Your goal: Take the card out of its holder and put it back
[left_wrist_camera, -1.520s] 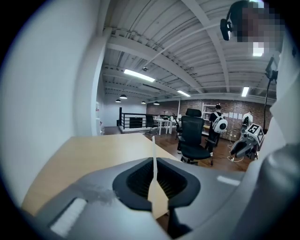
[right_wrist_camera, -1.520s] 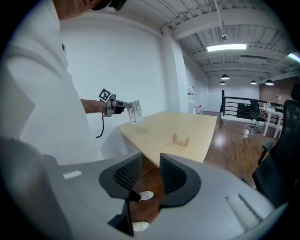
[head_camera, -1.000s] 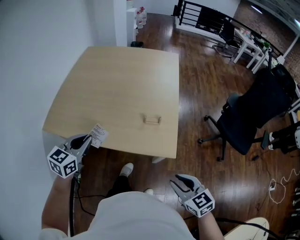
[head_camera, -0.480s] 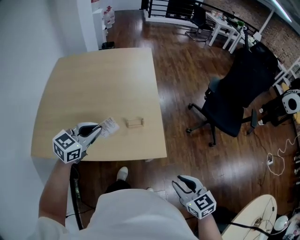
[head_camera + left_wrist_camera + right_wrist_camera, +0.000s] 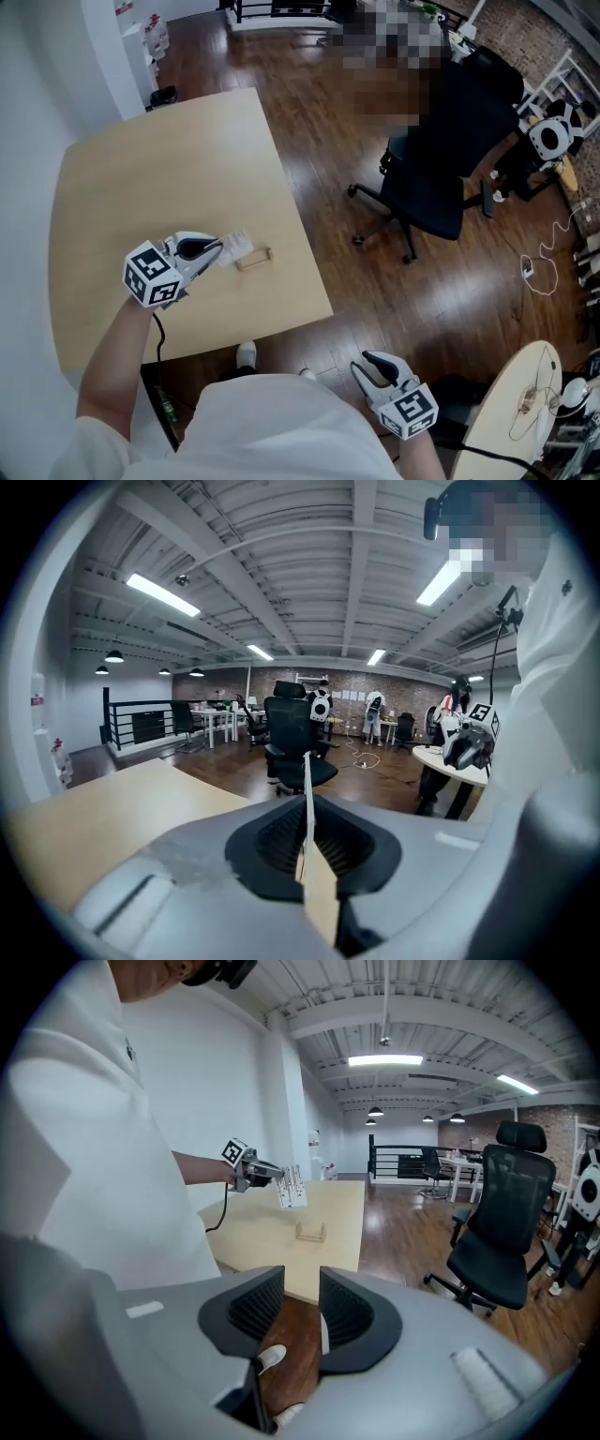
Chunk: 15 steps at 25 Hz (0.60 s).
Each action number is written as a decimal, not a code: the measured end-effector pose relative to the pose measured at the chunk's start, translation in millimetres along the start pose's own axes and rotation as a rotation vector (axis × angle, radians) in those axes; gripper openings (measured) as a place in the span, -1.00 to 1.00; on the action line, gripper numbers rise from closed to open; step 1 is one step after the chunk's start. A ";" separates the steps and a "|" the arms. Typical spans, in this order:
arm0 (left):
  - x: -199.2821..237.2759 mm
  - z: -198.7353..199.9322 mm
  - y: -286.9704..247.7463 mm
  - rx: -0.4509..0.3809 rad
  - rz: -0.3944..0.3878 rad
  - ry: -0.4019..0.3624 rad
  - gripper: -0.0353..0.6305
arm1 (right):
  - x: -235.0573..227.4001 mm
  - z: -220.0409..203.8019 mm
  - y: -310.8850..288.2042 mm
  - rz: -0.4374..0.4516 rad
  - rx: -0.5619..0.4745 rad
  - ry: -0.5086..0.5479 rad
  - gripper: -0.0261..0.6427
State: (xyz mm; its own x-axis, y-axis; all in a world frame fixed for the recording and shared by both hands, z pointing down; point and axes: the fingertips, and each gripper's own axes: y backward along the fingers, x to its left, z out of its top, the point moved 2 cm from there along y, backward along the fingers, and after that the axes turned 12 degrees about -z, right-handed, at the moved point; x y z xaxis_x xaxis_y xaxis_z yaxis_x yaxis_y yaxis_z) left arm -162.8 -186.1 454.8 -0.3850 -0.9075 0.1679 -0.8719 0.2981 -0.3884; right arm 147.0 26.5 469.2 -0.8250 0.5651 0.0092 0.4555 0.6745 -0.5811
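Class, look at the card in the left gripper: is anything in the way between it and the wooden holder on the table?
Nothing visible. The left gripper is shut on the card, raised close to the empty holder; only bare table lies between them.

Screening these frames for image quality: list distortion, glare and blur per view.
Head view: even light, sharp, edges of the pale wooden table bow slightly. Left gripper view: strong fisheye, dark corners, ceiling strip lights blown out, the thin white card clamped in the left tool blurs at its near end. Right gripper view: fisheye again, dark rim, one glaring ceiling lamp.
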 end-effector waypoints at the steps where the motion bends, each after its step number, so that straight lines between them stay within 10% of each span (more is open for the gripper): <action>1: 5.0 -0.9 -7.1 0.001 -0.019 -0.003 -0.85 | 1.1 -0.1 -1.2 -0.018 0.006 -0.011 -0.56; 15: 32.0 -22.9 -67.9 0.046 -0.198 0.001 -0.85 | 22.8 10.1 -8.8 -0.156 0.042 -0.096 -0.56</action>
State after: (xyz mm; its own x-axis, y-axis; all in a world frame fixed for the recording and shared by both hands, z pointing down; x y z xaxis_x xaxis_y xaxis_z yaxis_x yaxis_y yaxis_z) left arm -122.8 -228.6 507.3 -0.2079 -0.9467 0.2460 -0.9158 0.1000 -0.3890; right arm 120.9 28.7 466.3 -0.9136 0.4058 0.0252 0.3067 0.7286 -0.6124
